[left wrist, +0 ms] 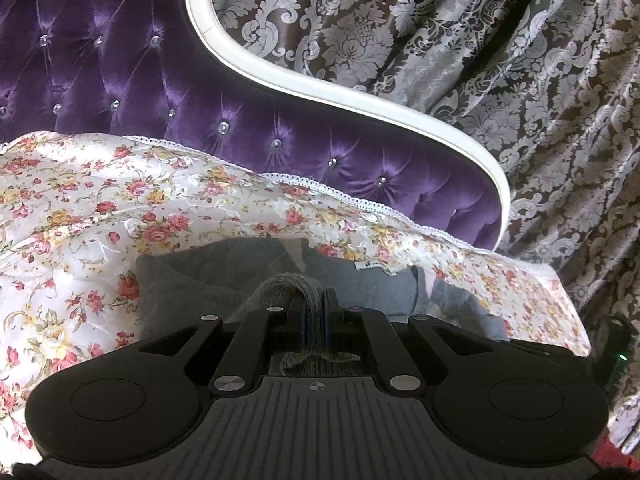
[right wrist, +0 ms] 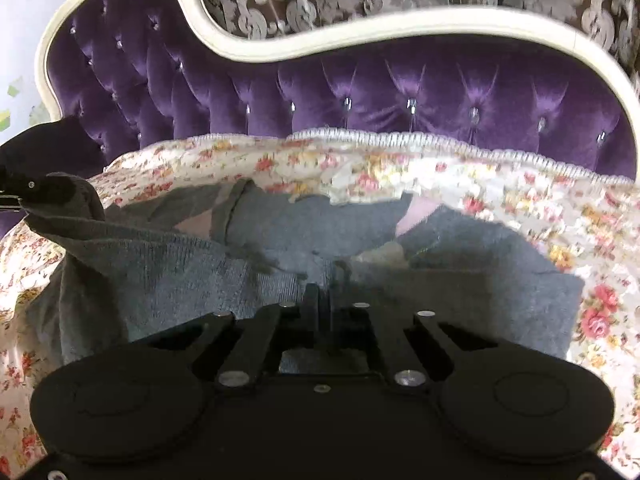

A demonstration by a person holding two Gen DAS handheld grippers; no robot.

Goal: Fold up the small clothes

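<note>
Nearest: right gripper [right wrist: 320,300] clamped on the near hem of the grey knit garment [right wrist: 168,264], roughly mid-width, cloth bunched up between the closed jaws. Left gripper [left wrist: 314,304] also clenched, a ribbed grey edge looped up through its jaws. From the right wrist view the left gripper shows at far left [right wrist: 20,196], lifting a grey corner off the cover, so that end hangs raised and the right-hand part lies flat. Garment sits on the floral bedspread [right wrist: 520,200], long axis running left-right across the scene, spreading away from both grippers toward the far side. A white label [left wrist: 370,266] shows on its far part. Both hands are on the near edge, left one further out to the left; likely next move is carrying that edge away, over the body. Behind: lace trim of the spread, then purple tufted headboard [right wrist: 400,84], patterned curtain [left wrist: 520,80] farthest.
</note>
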